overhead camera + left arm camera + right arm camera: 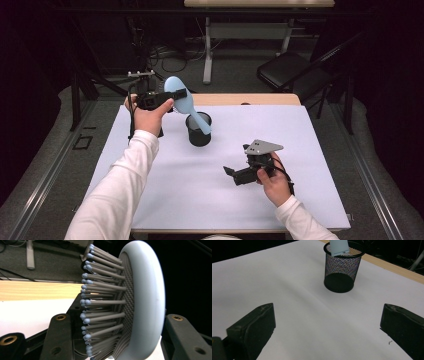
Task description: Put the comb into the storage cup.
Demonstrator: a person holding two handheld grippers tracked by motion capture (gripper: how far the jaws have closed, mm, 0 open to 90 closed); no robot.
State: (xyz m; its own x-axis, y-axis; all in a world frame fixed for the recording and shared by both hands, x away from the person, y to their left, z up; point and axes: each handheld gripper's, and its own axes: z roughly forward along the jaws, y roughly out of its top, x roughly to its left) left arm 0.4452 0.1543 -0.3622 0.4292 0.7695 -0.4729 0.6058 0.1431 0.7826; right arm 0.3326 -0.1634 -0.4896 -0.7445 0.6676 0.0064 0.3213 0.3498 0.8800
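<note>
Mid-placement: hairbrush (181,96) clamped by head in left gripper (172,97), handle tip at rim of mesh cup (199,134), center-far on table (310,200). Right gripper (235,172) wide open, idle, near-right. Next, prob.: lower handle in, then release.

A white sheet (200,195) covers the table (270,99). Beyond its far edge stand a black chair (292,70) right and another table (250,30).
</note>
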